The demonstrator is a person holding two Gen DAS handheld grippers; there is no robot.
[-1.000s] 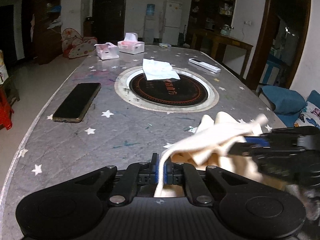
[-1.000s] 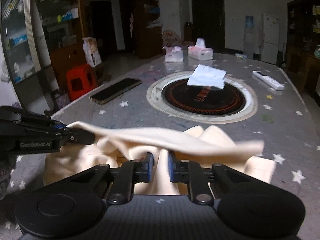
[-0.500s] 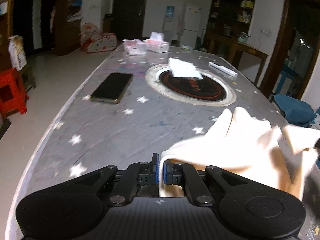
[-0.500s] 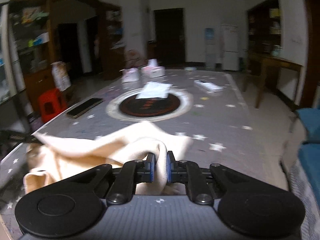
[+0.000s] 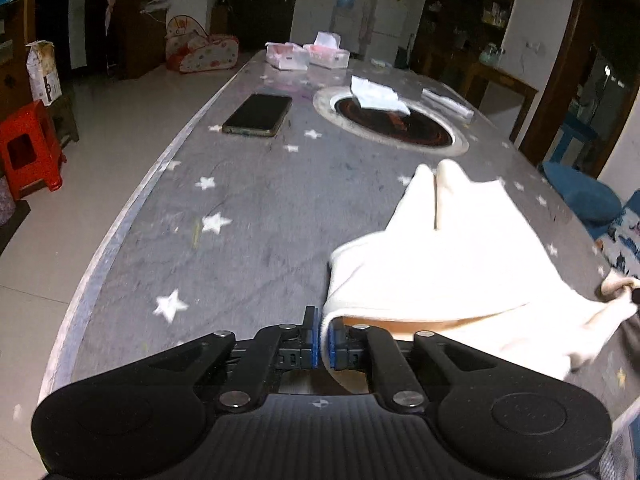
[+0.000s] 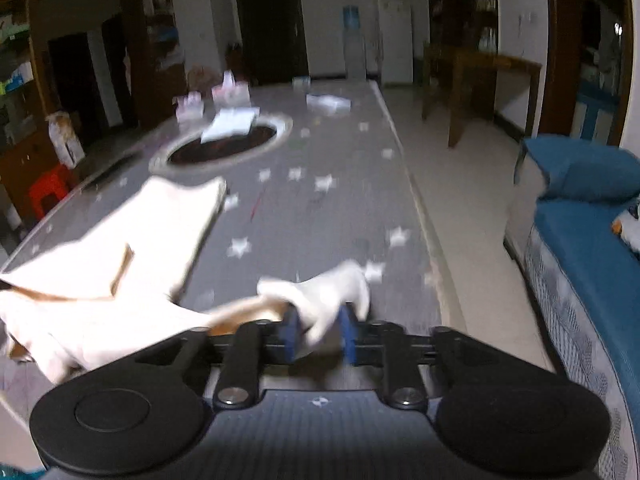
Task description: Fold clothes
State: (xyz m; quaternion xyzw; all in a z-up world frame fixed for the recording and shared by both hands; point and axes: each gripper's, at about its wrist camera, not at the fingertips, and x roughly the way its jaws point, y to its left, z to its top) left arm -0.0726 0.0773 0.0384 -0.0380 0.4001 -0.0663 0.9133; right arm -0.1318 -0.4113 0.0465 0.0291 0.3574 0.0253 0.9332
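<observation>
We see a soft cream garment [image 5: 448, 256] of thick, matte cloth spread across the near end of the grey, star-printed tabletop [image 5: 256, 216], its far end rising in two rounded lobes and a tan inner face showing along its near hem. The tabletop looks smooth and stone-like, with a pale rim along its long edges and a dark round inset [image 5: 394, 124] toward the middle. Our left gripper [image 5: 323, 338] has just been easing apart; its blue pads [image 5: 314, 340] stand a narrow slit apart with a thin cloth edge between them. Our right gripper [image 6: 319, 336], near the right edge, has also been opening, its jaws clearly parted around a loose fold.
</observation>
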